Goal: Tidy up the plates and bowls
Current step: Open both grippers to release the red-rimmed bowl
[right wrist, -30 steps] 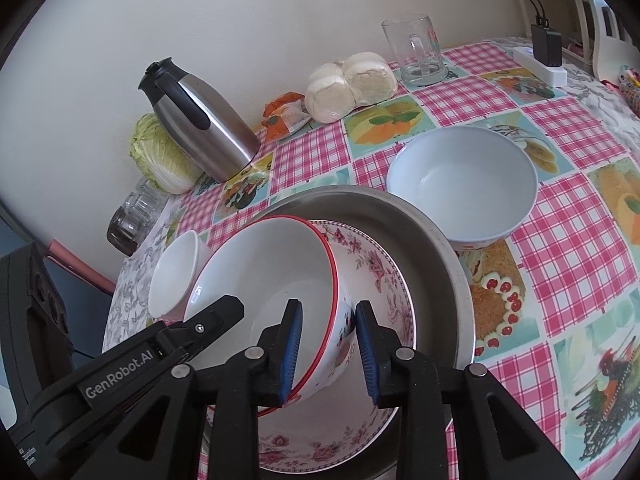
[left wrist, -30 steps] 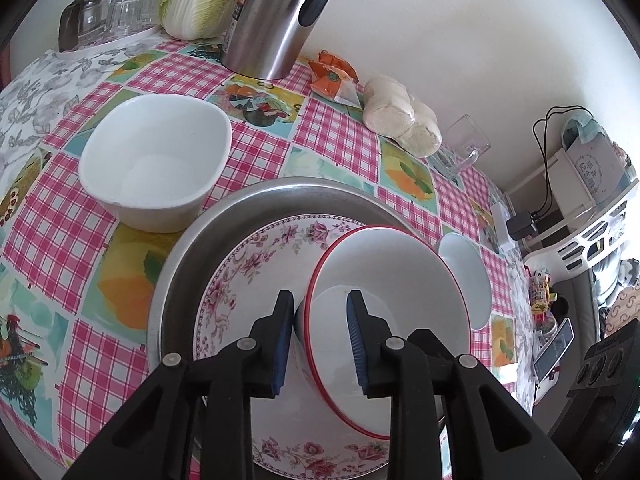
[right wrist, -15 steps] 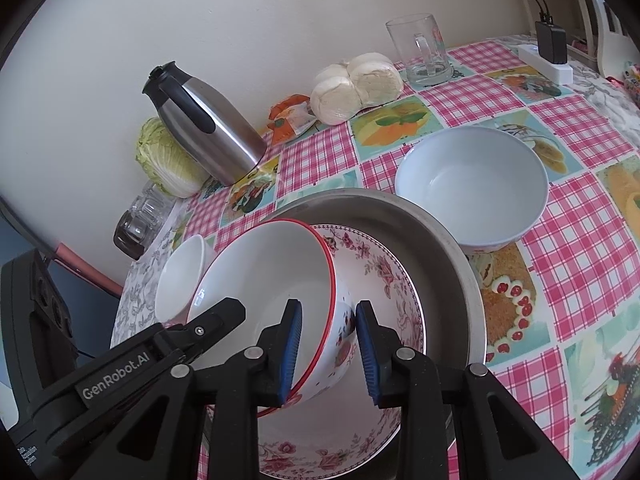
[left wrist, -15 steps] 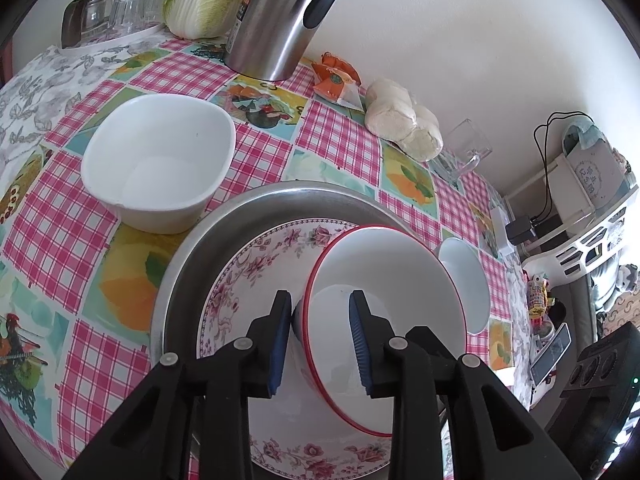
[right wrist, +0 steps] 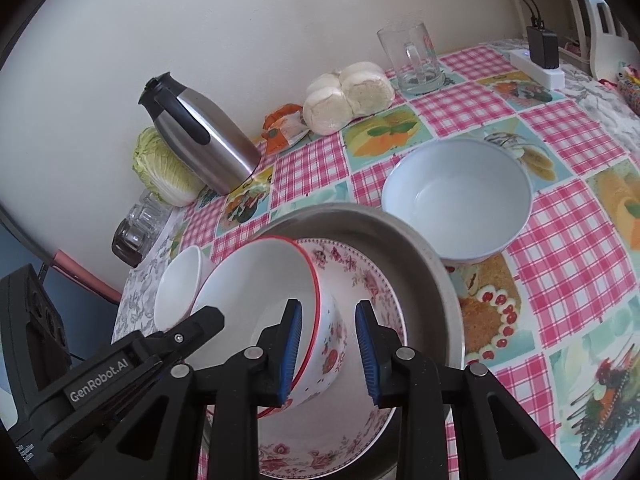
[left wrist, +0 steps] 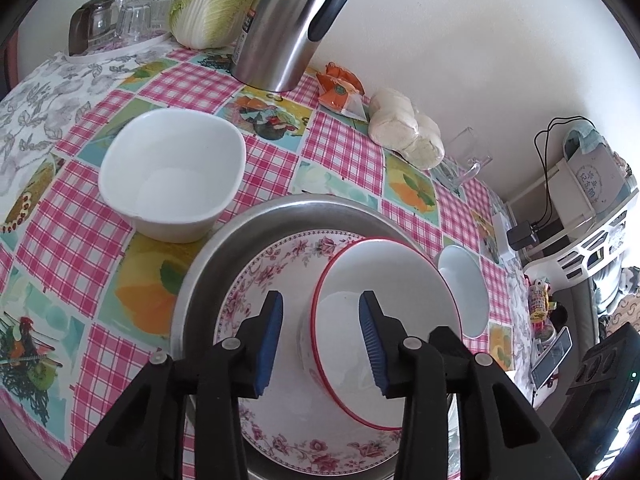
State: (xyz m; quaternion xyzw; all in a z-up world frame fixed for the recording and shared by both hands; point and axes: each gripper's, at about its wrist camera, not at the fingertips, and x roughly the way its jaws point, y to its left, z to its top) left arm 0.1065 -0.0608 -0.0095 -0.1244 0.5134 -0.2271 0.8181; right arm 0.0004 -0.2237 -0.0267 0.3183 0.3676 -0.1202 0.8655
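While your left gripper (left wrist: 320, 338) straddles the near wall of the red-rimmed bowl (left wrist: 394, 292), its jaws have just been opening, and the blue pads now stand clear of that wall on both sides: 1 pad outside the bowl, 1 inside it. Your right gripper (right wrist: 328, 354) sits across the opposite wall of the same bowl (right wrist: 276, 280), again with 1 pad inside and 1 outside. From the right wrist view the inner pad lies at the rim, but a gap shows between the outer pad and the bowl's flowered side, so you cannot tell whether it truly clamps.

That bowl is tilted, leaning inside the floral bowl (left wrist: 276, 264), which in turn sits in the steel pan (left wrist: 256, 224) on the checked tablecloth (left wrist: 68, 232). Your 2 other bowls stand on the cloth outside the pan: the squarish white bowl (left wrist: 172, 176) just beside its far left edge, and the round pale bowl (right wrist: 456, 208) against its right edge.

Along the wall behind you have a steel jug (right wrist: 200, 136), a cabbage (right wrist: 164, 172), some buns (right wrist: 348, 96), an orange packet (right wrist: 284, 124) and a glass mug (right wrist: 414, 60). Upturned glasses (left wrist: 128, 16) stand at the far left corner.
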